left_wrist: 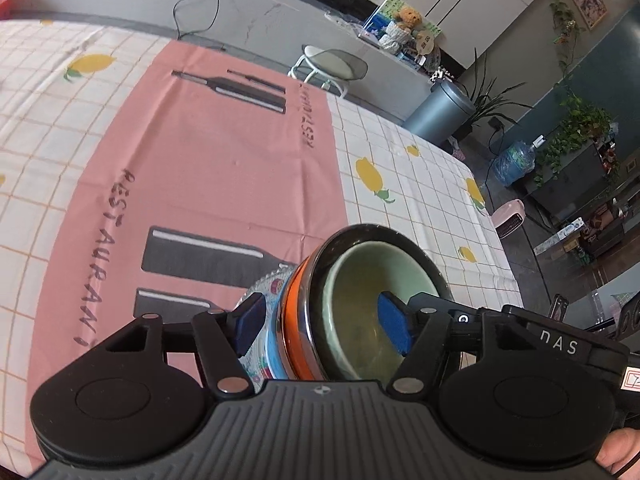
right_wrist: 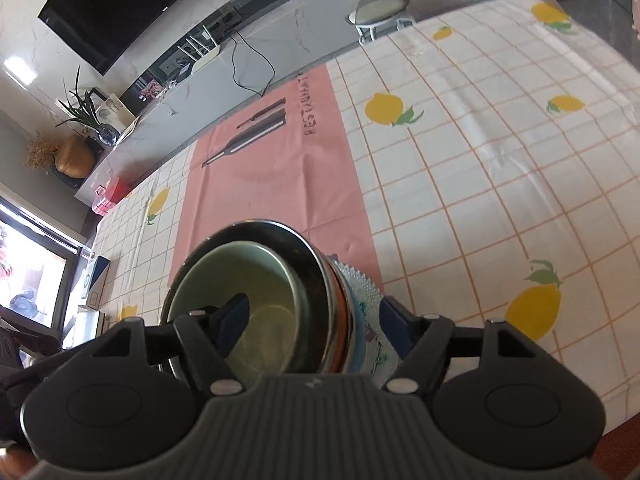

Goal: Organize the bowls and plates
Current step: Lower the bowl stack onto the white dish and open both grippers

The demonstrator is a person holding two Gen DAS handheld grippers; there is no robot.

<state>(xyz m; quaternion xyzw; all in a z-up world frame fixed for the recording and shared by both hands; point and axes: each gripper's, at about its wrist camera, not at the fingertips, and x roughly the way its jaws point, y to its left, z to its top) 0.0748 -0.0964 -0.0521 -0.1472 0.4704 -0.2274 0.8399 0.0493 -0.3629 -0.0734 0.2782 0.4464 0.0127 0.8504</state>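
Observation:
A nested stack of dishes is held between both grippers above the table. A pale green bowl (left_wrist: 360, 312) (right_wrist: 256, 312) sits inside a black metal bowl (left_wrist: 384, 236) (right_wrist: 296, 248), over an orange dish (left_wrist: 294, 320), a blue dish (left_wrist: 274, 356) and a patterned plate (left_wrist: 264, 292) (right_wrist: 366, 292). My left gripper (left_wrist: 324, 324) is shut on the stack, one pad inside the green bowl and one under the patterned plate. My right gripper (right_wrist: 316, 324) grips the stack the same way from the opposite side.
A pink placemat (left_wrist: 208, 152) (right_wrist: 276, 176) lies on the white lemon-print tablecloth (left_wrist: 416, 184) (right_wrist: 480, 152). A white stool (left_wrist: 332, 64) (right_wrist: 380, 4) stands beyond the far table edge. A grey bin (left_wrist: 440, 108) stands on the floor.

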